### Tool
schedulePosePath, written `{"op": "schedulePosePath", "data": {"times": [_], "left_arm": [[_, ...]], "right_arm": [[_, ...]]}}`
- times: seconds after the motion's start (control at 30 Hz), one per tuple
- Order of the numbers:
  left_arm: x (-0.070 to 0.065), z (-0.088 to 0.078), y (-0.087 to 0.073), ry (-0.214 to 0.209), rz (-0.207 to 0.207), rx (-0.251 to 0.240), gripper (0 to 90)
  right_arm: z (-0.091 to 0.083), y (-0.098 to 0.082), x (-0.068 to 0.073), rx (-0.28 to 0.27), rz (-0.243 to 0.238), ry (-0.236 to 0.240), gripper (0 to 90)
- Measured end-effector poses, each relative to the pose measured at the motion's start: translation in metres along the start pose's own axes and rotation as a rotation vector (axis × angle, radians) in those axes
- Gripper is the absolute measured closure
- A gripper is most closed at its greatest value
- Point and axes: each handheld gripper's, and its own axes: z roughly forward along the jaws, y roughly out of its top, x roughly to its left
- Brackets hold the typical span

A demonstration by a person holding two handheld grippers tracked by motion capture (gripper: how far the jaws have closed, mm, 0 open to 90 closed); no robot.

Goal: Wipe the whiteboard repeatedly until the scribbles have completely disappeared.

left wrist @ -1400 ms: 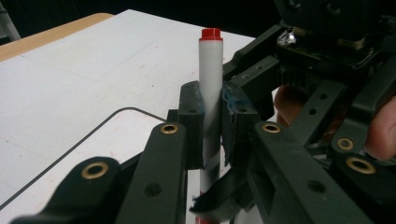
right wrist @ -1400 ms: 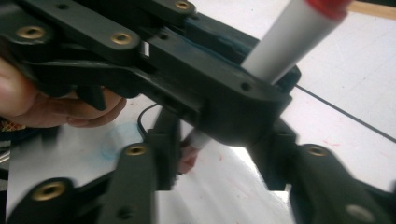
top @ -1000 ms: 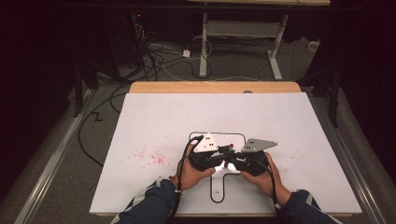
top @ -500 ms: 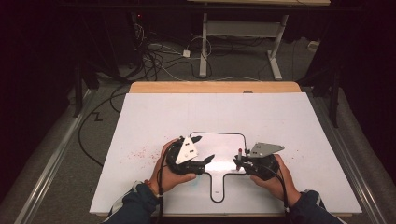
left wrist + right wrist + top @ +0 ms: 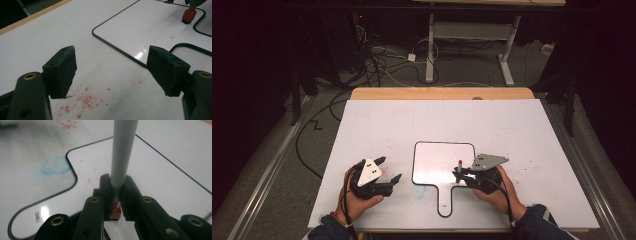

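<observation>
The left gripper (image 5: 388,170) has slid away left and its jaws have just been opening, empty. The right gripper (image 5: 115,195) squeezes the marker (image 5: 123,152) over the small whiteboard (image 5: 432,167). It looks light, hard and smooth; hold its middle.

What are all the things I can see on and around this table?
Table: one, white top with a wooden far edge, middle of the high view.
Whiteboard: one, white with a black rim and a handle, lying flat on the table between the hands.
Marker: one, white with a red end, clamped in the right gripper over the whiteboard.
Red specks: many, on the table near the left gripper.
Blue smudge: one, on the table beside the whiteboard.
Cables: several, dark and white, on the floor beyond the table.
Left gripper: one, black, jaws open, nothing between them.
Right gripper: one, black, shut on the marker.
</observation>
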Motion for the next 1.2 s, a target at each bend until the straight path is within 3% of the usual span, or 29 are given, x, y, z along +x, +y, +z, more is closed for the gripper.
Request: {"op": "schedulePosePath", "data": {"times": [0.17, 0.43, 0.57, 0.63, 0.77, 0.97, 1.2], "left_arm": [[0.002, 0.001, -0.001, -0.011, -0.021, -0.001, 23.6], [-0.001, 0.006, -0.001, -0.020, -0.007, 0.017, 23.6], [-0.002, 0.006, -0.002, -0.022, -0.009, 0.022, 23.6], [-0.002, 0.006, -0.002, -0.025, -0.008, 0.021, 23.6], [-0.002, 0.008, -0.002, -0.029, -0.013, 0.026, 23.6], [-0.003, 0.008, -0.001, -0.031, -0.009, 0.026, 23.6], [-0.004, 0.009, 0.000, -0.032, -0.002, 0.036, 23.4]], "right_arm": [[0.021, 0.012, 0.009, -0.023, 0.006, 0.036, 82.3], [0.048, 0.032, 0.030, -0.025, -0.023, 0.096, 82.3], [0.053, 0.038, 0.032, -0.003, -0.035, 0.094, 82.2], [0.048, 0.035, 0.029, 0.007, -0.057, 0.087, 82.3], [0.033, 0.025, 0.019, 0.011, -0.048, 0.061, 82.3], [0.003, 0.003, -0.008, 0.015, -0.045, 0.010, 82.3], [-0.031, -0.021, -0.033, 0.030, -0.005, -0.063, 82.2]]}}
